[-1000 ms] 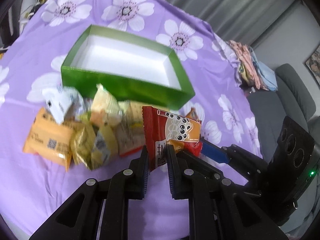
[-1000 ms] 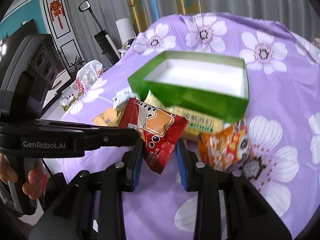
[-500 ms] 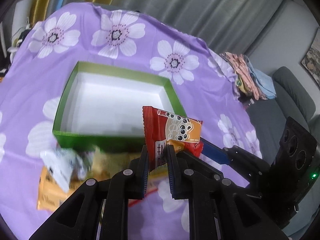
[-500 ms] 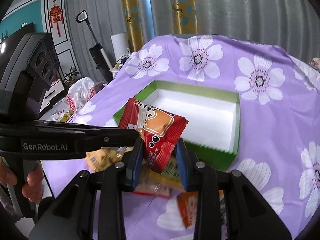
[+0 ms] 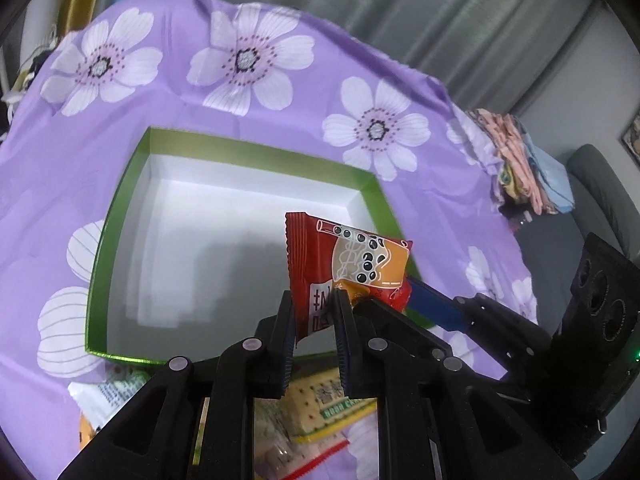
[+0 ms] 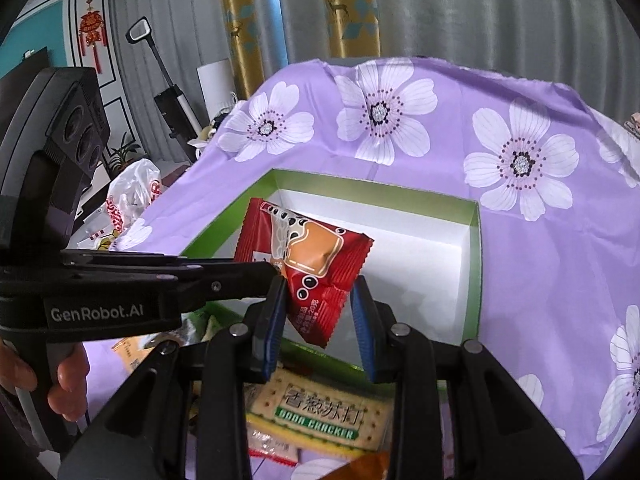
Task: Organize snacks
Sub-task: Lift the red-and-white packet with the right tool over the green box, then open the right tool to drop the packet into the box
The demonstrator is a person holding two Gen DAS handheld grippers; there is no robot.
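Left wrist view puts us right over the green box (image 5: 120,216), and we read this as the carry-and-drop step: the red snack packet (image 5: 344,264) is pinched at both ends and hangs above the box's white floor. Our left hand-held gripper (image 5: 314,312) is squeezed fully together on the packet's lower edge, pads biting the wrapper. From the right wrist view, the right hand-held gripper (image 6: 320,312) has its jaws only partly apart, and the same packet's pointed corner sits between them, touching the left pad; whether the right pad presses it we cannot tell.

Next, we judge, both jaws must let go over the box, ideally after dipping a little so the packet lands flat inside rather than on the rim.

Edges now. The box's near wall lies at 6 o'clock below the packet, its right wall at 3 o'clock, close behind the packet in the left view. Open room is at 9 to 11 o'clock, where the white floor is bare. Behind us at 6 o'clock, outside the box on the purple flowered cloth (image 6: 540,240), the soda cracker pack (image 6: 320,416) and other wrappers wait on the tabletop.
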